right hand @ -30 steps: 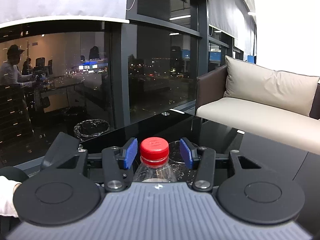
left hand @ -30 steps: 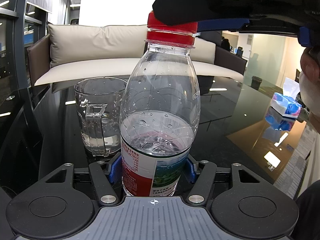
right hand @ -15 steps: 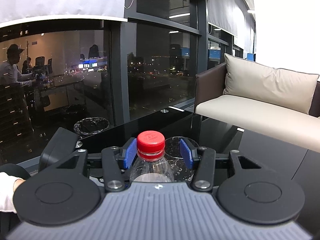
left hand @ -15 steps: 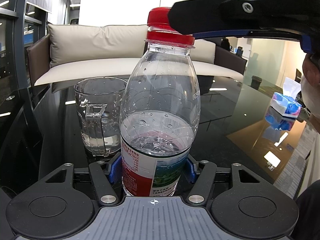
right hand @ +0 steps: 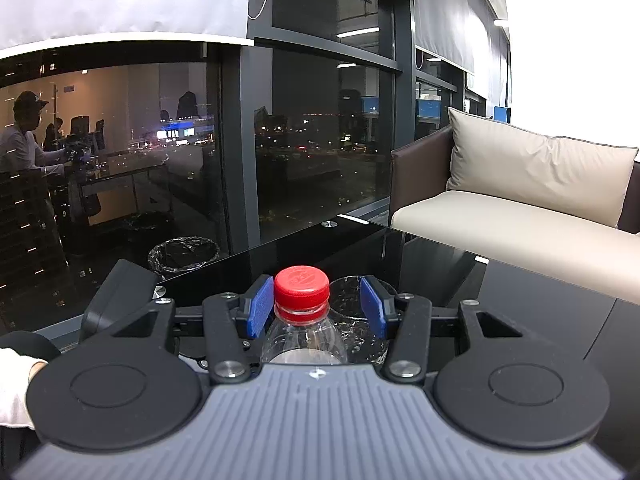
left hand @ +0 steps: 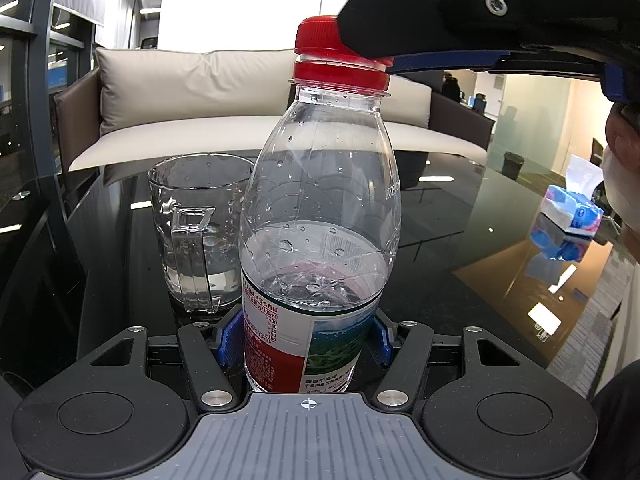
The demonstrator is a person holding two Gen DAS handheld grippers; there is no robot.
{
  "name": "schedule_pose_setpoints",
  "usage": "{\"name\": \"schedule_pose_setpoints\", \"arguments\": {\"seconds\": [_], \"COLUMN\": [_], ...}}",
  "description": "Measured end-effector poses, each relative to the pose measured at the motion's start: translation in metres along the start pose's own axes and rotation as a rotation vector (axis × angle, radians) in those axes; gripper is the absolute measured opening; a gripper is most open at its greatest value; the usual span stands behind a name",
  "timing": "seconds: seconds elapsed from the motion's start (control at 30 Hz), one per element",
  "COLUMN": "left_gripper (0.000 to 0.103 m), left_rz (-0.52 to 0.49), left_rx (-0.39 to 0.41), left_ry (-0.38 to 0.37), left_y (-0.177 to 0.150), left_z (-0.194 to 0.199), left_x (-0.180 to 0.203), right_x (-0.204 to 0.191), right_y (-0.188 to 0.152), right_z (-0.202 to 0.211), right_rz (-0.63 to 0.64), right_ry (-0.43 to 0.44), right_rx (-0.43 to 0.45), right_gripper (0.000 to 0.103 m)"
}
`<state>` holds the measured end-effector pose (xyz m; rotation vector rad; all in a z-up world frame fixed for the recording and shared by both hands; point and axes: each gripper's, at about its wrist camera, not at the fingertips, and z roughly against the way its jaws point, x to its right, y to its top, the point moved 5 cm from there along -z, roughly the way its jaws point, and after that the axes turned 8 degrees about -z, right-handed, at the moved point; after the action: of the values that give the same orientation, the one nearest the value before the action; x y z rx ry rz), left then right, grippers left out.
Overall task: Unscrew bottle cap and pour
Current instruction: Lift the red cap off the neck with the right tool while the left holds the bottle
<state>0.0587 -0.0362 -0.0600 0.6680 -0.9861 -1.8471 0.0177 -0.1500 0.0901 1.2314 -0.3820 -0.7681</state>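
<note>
A clear water bottle [left hand: 320, 208] with a red cap [left hand: 320, 36] stands upright on the black glass table [left hand: 460, 248], about half full. My left gripper [left hand: 302, 340] is shut on the bottle's labelled lower body. A glass mug [left hand: 196, 232] with a little water stands just behind and left of the bottle. My right gripper [right hand: 316, 310] is open, its blue pads [right hand: 258, 312] on either side of the red cap [right hand: 302, 288], the left pad close to it and the right pad apart. In the left wrist view its fingers [left hand: 440, 20] cross the cap from the right.
A beige sofa [left hand: 208, 96] stands beyond the table's far edge. A blue tissue pack [left hand: 572, 212] lies on the table at the right. A dark window wall [right hand: 200, 152] and a bin [right hand: 184, 256] are to the left of the table.
My right gripper has drawn back to the right, so that more of the red cap shows in the left wrist view. The bottle and my left gripper have not moved.
</note>
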Motion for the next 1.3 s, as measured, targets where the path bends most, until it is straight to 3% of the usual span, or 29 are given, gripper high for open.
{"name": "schedule_pose_setpoints", "arguments": {"seconds": [1.0,1.23,1.3], "left_gripper": [0.057,0.057,0.057], "left_rz": [0.003,0.004,0.004], "left_rx": [-0.002,-0.002,-0.002], "left_ry": [0.0,-0.001,-0.001], "left_y": [-0.004,-0.003,-0.003], "left_z": [0.0,0.0,0.0], "left_x": [0.0,-0.002,-0.001], "right_x": [-0.006,-0.007,-0.007], "right_y": [0.003,0.002,0.002], "right_z": [-0.005,-0.006,-0.007], "right_rz": [0.007,0.01,0.011], "right_ry": [0.02,0.02,0.019], "right_rx": [0.002,0.0,0.0], "right_gripper": [0.052,0.034,0.034]}}
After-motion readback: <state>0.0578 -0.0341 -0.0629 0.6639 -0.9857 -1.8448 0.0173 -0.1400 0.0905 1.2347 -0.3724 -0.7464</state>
